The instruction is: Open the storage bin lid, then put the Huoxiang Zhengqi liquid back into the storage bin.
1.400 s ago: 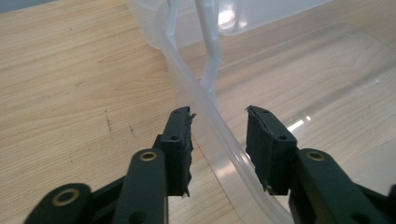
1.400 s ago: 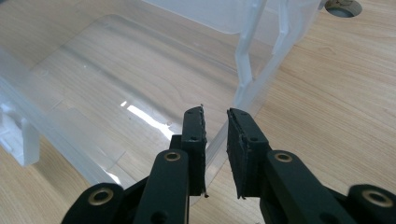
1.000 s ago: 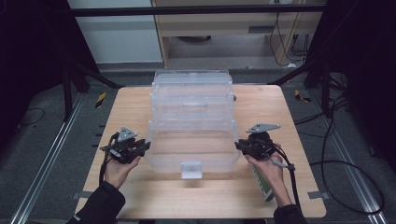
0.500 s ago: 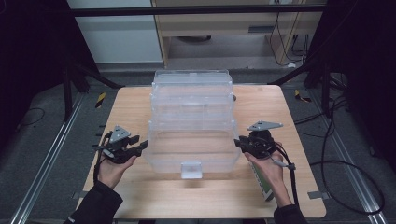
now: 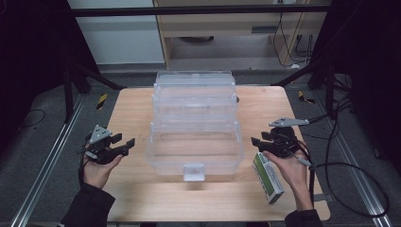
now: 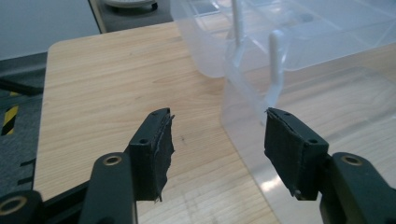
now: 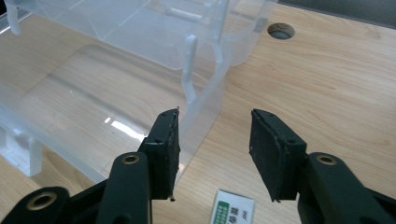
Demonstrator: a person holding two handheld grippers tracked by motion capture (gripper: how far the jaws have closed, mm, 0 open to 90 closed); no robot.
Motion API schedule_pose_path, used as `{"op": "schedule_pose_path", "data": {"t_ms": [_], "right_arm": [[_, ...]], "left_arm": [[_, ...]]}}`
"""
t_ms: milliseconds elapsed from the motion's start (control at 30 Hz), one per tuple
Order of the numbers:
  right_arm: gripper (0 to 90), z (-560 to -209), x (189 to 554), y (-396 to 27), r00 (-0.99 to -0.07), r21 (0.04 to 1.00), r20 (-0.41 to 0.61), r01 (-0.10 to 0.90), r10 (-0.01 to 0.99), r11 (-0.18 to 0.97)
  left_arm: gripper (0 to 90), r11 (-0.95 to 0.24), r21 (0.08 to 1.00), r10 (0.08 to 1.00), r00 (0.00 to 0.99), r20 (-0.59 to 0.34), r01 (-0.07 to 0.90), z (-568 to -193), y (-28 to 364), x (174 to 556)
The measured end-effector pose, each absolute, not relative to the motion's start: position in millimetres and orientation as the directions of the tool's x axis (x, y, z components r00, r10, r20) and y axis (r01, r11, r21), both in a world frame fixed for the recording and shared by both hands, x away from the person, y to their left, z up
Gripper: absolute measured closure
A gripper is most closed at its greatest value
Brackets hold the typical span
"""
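A clear plastic tiered box (image 5: 195,126) is being worked on at the middle of the wooden worktop (image 5: 265,101), its trays fanned out in steps. It is lying between the two hand-held grippers, just inboard of each.

The left hand-held gripper (image 5: 124,144) is being held beside the box's left wall with jaws wide apart and nothing gripped; its jaws have just been opening. In the left gripper view the box's corner and white hinge arm (image 6: 276,63) are sitting just ahead of the far pad, not pressed.

The right hand-held gripper (image 5: 257,142) is being held off the box's right wall, jaws also parted and empty, just been opening too; the box wall is sitting in front of one pad, untouched.

Judged step: both sides are being released. To do it well, the jaws are best being kept clear of the thin hinge arms while backing off, so the trays are not being dragged.

A green-and-white carton (image 5: 267,177) is lying on the worktop under the right hand; its print is too small to be read.
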State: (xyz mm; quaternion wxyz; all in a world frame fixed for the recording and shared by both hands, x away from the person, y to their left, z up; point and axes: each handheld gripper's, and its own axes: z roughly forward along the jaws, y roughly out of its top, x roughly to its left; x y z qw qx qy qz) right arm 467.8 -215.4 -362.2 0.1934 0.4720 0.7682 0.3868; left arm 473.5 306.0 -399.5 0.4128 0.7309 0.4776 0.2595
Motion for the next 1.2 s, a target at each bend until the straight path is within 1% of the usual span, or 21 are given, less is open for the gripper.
{"op": "schedule_pose_path", "data": {"t_ms": [100,233,433,533,667,1033,1200], "right_arm": [[47.8,-356.7,465.9,-219.5,-0.466,0.763,0.065,0.592,0.882,0.257],[47.0,-351.5,462.4,-220.7,-0.462,0.744,0.038,0.606,0.886,0.283],[45.6,-348.8,457.3,-220.3,-0.471,0.673,0.016,0.657,0.882,0.339],[45.3,-348.0,455.5,-221.3,-0.466,0.655,0.016,0.673,0.884,0.343],[45.1,-348.2,452.1,-223.4,-0.463,0.609,0.025,0.71,0.886,0.354],[44.7,-350.1,441.4,-222.7,-0.47,0.504,0.029,0.769,0.882,0.393],[44.5,-350.2,436.4,-223.2,-0.466,0.489,0.028,0.778,0.884,0.395]], "left_arm": [[39.3,-0.202,0.845,0.918,0.396,-0.013,0.495,-402.4,311.0,476.2],[37.6,-0.205,0.835,0.922,0.388,-0.011,0.511,-406.8,315.6,478.8],[36.3,-0.203,0.828,0.931,0.365,-0.002,0.522,-411.3,323.0,480.9],[35.9,-0.187,0.828,0.937,0.348,-0.01,0.528,-412.7,327.8,481.6],[35.9,-0.174,0.824,0.945,0.327,-0.014,0.539,-415.2,332.6,482.7],[35.4,-0.199,0.803,0.948,0.32,0.011,0.561,-419.4,331.8,484.7],[35.3,-0.199,0.802,0.948,0.319,0.012,0.564,-418.9,332.3,484.9]]}}
